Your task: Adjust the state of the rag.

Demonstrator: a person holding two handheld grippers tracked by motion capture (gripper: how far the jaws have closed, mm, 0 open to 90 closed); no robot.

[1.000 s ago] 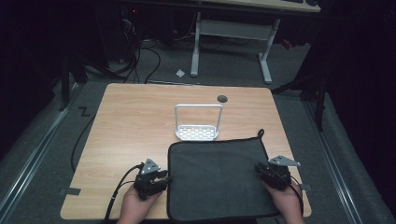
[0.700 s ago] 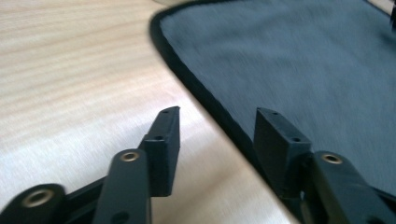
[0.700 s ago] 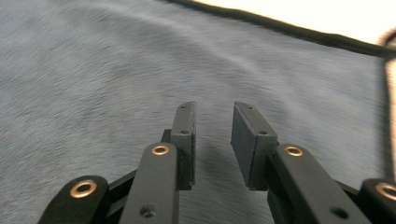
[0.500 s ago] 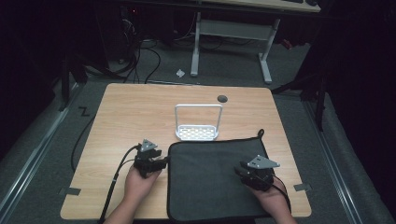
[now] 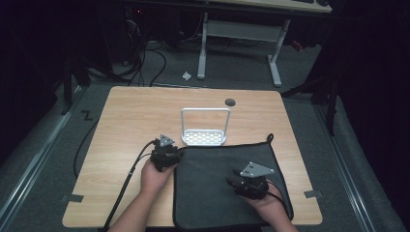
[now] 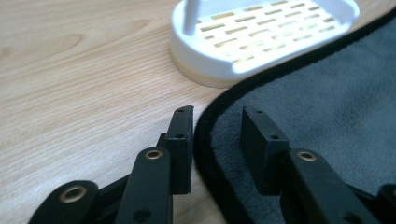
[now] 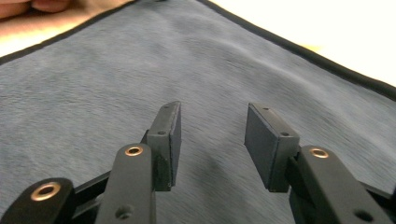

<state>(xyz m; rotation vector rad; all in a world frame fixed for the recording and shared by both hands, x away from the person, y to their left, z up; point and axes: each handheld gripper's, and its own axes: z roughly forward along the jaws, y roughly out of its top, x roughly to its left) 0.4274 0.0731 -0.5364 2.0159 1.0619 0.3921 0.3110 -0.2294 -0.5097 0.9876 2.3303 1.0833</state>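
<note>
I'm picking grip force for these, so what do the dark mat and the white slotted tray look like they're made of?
The dark mat looks like soft grey plush fabric, matte, with a fuzzy nap and a stitched black edge binding. The white slotted tray looks like rigid moulded plastic, smooth with a slight sheen and clean-cut slots; its hoop handle could be plastic or painted metal.

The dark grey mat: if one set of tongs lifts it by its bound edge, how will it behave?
The mat looks like soft pile fabric lying flat, so it would probably droop and fold rather than stay stiff. Its black bound edge should offer a firmer bite for the left tongs straddling it. It likely drags, not slides.
</note>
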